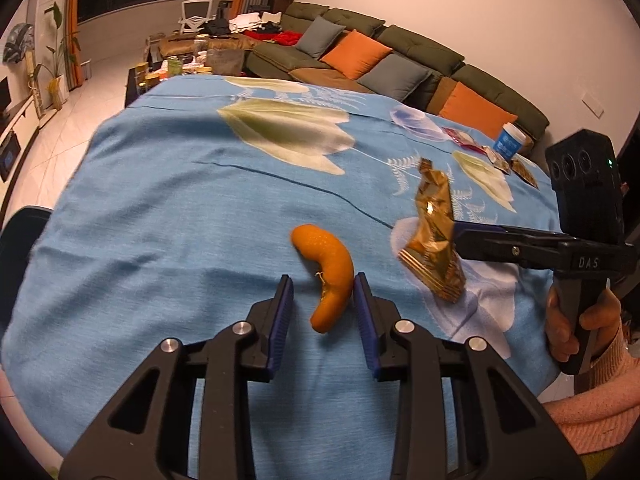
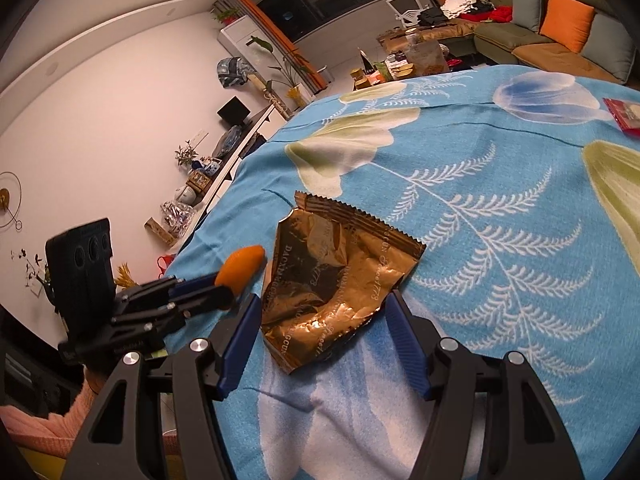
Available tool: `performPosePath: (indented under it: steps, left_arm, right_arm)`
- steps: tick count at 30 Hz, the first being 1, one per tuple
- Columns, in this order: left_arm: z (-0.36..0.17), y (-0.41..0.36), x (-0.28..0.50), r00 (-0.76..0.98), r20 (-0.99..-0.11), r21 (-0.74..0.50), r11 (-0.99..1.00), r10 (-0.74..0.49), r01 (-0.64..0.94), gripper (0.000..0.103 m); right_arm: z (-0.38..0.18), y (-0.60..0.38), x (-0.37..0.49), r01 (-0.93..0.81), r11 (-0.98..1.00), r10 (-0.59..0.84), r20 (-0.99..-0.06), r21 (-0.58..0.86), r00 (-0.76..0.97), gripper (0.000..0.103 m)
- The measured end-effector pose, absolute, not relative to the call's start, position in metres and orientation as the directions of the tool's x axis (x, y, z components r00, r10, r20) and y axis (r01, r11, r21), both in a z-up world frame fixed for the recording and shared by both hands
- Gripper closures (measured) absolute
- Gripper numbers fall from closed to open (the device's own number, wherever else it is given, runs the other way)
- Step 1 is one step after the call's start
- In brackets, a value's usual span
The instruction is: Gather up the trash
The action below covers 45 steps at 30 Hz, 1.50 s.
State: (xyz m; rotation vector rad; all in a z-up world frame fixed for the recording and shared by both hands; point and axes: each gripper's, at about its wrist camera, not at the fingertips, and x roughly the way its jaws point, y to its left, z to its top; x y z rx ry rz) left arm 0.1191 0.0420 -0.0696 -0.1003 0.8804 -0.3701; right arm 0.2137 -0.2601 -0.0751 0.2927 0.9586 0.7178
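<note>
- While the left gripper [image 1: 323, 286] was held low over the blue floral cloth [image 1: 180, 208], its two blue-padded fingers were seen spread, with one curved piece of orange peel [image 1: 328, 276] between them; the right pad was touching or just beside the peel, the left pad apart from it.
- From the right wrist view, the same peel [image 2: 240, 270] was seen between the fingers of that gripper [image 2: 218, 284], above the cloth edge.
- The right gripper [image 2: 320, 336] was seen spread as well, its two pads set either side of one crumpled gold foil wrapper [image 2: 336, 284]; whether the pads pressed it could not be told from this view.
- In the left wrist view, the wrapper [image 1: 434, 236] was seen standing off the cloth at the tip of the right gripper [image 1: 460, 236], so a pinch was suggested but not confirmed.
- Farther off on the cloth, one blue-and-white paper cup [image 1: 509, 142] was seen, with one red packet [image 1: 460, 138] and at least two small dark wrappers [image 1: 510, 166] near it.
- Beyond the table, one green sofa [image 1: 400, 52] with three orange and three grey cushions was visible.
</note>
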Motion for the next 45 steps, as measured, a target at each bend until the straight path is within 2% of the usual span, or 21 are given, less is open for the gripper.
performPosePath:
  steps: [14,25,30,34,36,37,39,42,45]
  left_arm:
    - [-0.061,0.043,0.12,0.539,-0.762,-0.239,0.929,-0.359,0.282,0.069]
    - [-0.07,0.032,0.106,0.576,-0.726,-0.228,0.922,-0.376,0.314,0.063]
    - [-0.077,0.033,0.101,0.582,-0.723,-0.221,0.922,-0.373,0.317,0.064]
    - [-0.078,0.035,0.102,0.586,-0.72,-0.22,0.923,-0.372,0.316,0.07]
    - [-0.078,0.035,0.103,0.585,-0.72,-0.217,0.922,-0.373,0.321,0.082]
    - [-0.077,0.036,0.104,0.585,-0.72,-0.218,0.922,-0.373,0.319,0.084]
    - [-0.077,0.037,0.105,0.585,-0.716,-0.226,0.92,-0.38,0.321,0.086]
    - [-0.074,0.038,0.104,0.594,-0.708,-0.227,0.919,-0.382,0.321,0.087]
    - [-0.07,0.041,0.101,0.608,-0.697,-0.221,0.921,-0.379,0.32,0.087]
  right_arm:
    - [-0.074,-0.265,0.218,-0.394,0.771,0.635,-0.648,0.5,0.421,0.04]
    - [-0.071,-0.254,0.215,-0.393,0.821,0.565,-0.691,0.415,0.451,0.037]
    - [-0.072,-0.243,0.214,-0.398,0.822,0.561,-0.697,0.407,0.446,0.035]
    - [-0.072,-0.237,0.213,-0.393,0.823,0.561,-0.696,0.41,0.448,0.033]
    - [-0.072,-0.233,0.214,-0.386,0.833,0.546,-0.702,0.397,0.457,0.043]
    - [-0.072,-0.23,0.214,-0.387,0.841,0.532,-0.71,0.378,0.461,0.047]
    - [-0.072,-0.23,0.212,-0.393,0.841,0.529,-0.716,0.371,0.455,0.067]
    - [-0.073,-0.226,0.211,-0.41,0.839,0.525,-0.726,0.357,0.443,0.08]
    - [-0.07,-0.227,0.209,-0.418,0.83,0.541,-0.72,0.371,0.435,0.082]
